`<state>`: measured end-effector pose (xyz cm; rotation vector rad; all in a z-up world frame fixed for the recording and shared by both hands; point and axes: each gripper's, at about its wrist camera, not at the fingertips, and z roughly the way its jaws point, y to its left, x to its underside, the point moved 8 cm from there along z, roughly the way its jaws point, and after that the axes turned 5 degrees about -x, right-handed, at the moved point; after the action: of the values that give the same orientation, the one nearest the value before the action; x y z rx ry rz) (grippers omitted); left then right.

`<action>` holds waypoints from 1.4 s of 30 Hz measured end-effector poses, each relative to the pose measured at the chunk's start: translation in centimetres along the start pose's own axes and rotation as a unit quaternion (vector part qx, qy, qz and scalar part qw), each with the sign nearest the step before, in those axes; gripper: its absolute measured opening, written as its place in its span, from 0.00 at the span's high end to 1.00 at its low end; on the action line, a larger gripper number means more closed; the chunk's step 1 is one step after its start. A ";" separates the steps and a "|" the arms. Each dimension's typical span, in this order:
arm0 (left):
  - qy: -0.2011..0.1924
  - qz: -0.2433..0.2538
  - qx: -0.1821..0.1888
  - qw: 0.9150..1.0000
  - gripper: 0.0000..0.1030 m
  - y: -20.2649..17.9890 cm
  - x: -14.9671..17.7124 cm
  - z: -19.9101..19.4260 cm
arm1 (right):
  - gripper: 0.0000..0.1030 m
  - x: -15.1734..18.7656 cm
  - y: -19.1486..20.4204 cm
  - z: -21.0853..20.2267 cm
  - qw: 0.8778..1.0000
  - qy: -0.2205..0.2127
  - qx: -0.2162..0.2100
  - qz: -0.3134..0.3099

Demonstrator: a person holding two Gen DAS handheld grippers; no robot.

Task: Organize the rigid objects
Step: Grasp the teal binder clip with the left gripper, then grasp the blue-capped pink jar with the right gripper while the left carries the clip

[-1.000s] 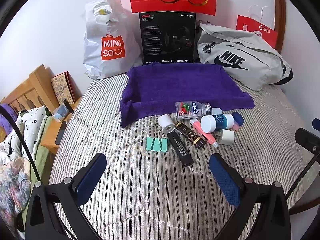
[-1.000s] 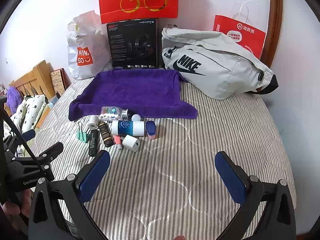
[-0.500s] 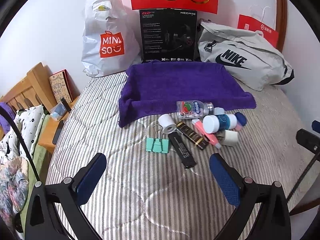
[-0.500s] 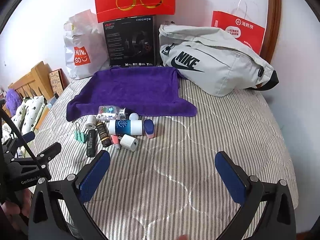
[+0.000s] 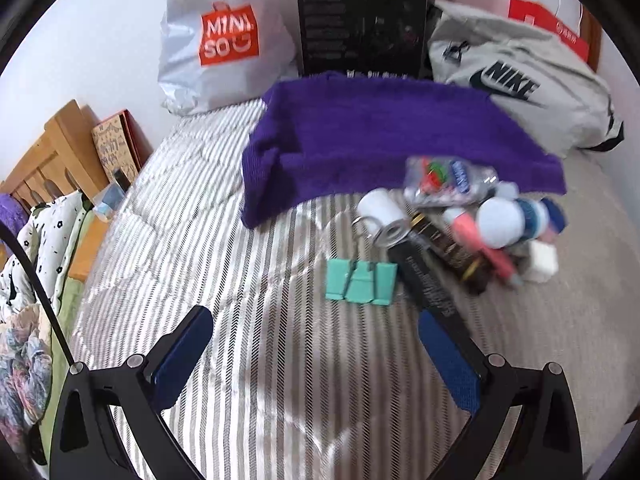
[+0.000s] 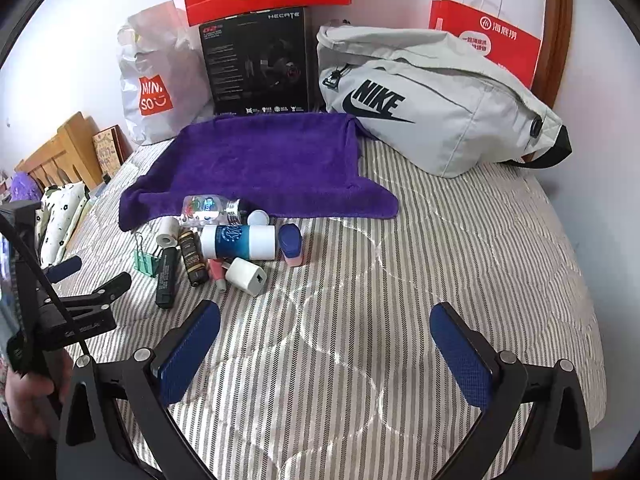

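A heap of small items lies on the striped bed in front of a purple towel (image 5: 384, 140) (image 6: 264, 160). It holds a green binder clip (image 5: 360, 282) (image 6: 145, 262), a white tape roll (image 5: 382, 216) (image 6: 167, 232), a black tube (image 5: 430, 292) (image 6: 166, 276), a dark brown tube (image 5: 450, 252), a clear candy bottle (image 5: 444, 180) (image 6: 210, 208), a blue and white bottle (image 6: 238, 242) and a white adapter (image 6: 246, 276). My left gripper (image 5: 316, 354) is open and empty, just short of the clip. My right gripper (image 6: 326, 354) is open and empty, right of the heap.
Behind the towel stand a Miniso bag (image 5: 224, 36), a black box (image 6: 258, 60), a grey Nike bag (image 6: 432, 100) and red paper bags (image 6: 488, 40). A wooden headboard (image 5: 52, 152) and bedding are at the left.
My left gripper has moved forward toward the heap, so the binder clip and black tube are much closer. My right gripper has edged forward slightly. Both stay open.
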<state>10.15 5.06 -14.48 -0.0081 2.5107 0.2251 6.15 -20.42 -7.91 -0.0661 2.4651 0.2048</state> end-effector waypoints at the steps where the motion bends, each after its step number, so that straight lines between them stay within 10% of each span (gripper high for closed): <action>1: 0.002 0.002 0.000 1.000 0.00 0.0 0.1 0.6 | 0.00 0.1 -0.1 0.3 1.000 0.002 0.003 0.001; 14: 0.000 0.012 0.052 0.999 0.18 -1.1 -0.3 3.1 | 0.00 1.2 -1.3 4.9 0.999 0.046 0.011 0.008; 21: -0.013 0.004 0.066 0.998 0.62 -1.0 -0.9 2.8 | 0.00 1.0 -0.9 6.0 0.999 0.050 -0.003 0.011; 42: -0.020 -0.003 0.061 0.998 0.62 -0.9 -0.7 2.7 | 0.44 -1.5 1.0 13.6 0.997 0.054 -0.038 -0.045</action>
<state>12.37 4.55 -16.39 0.0384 2.4791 0.0696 15.56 -17.19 -17.42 -0.2261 2.5553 0.2620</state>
